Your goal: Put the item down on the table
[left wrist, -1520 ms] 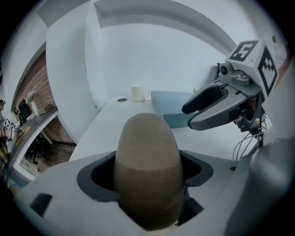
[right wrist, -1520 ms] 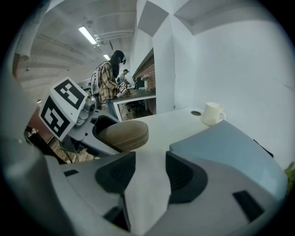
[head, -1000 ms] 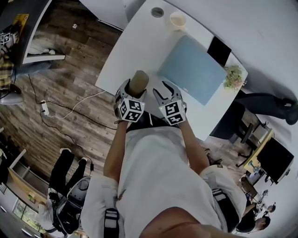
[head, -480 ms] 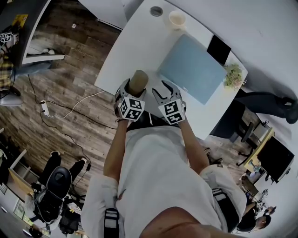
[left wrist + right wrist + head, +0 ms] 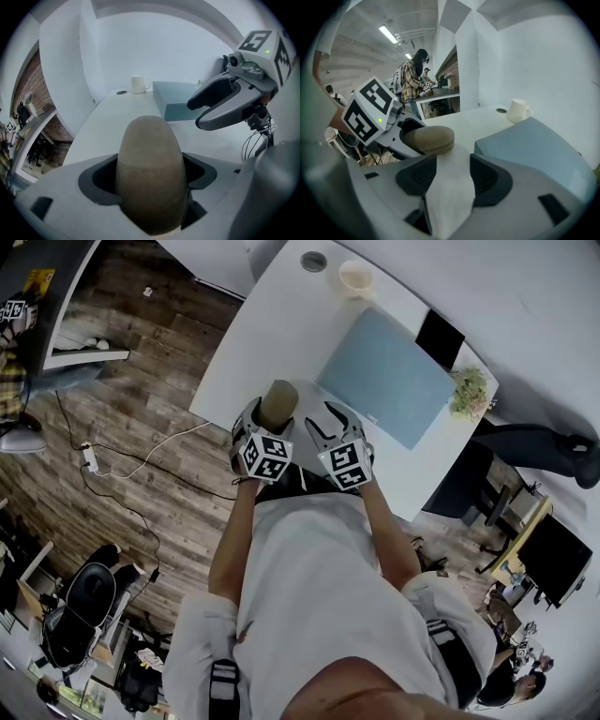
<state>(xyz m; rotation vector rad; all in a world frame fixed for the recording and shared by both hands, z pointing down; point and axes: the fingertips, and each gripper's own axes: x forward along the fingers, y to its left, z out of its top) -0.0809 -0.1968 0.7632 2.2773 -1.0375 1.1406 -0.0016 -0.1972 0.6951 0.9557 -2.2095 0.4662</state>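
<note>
Tan item (image 5: pixel 279 399) unmoved since last second: my left gripper (image 5: pixel 151 180) grips it over table (image 5: pixel 272 324); right gripper (image 5: pixel 452 176) wide, empty. Putdown pending.

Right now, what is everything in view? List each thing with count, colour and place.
Table: one, white, ahead of the person.
Item: one, brown, egg-shaped, over the table's near end.
Mug: one, white, at the table's far end.
Grommet: one, grey, left of the mug.
Box: one, pale blue, on the table's right half.
Plant: one, green, past the box at the table's right edge.
Cable: one, white, on the wood floor at left.
Shirt: one, white, on the person.
Left tool: one, grey, shut on the item.
Right tool: one, grey, open with nothing between its jaws, beside the left tool.
</note>
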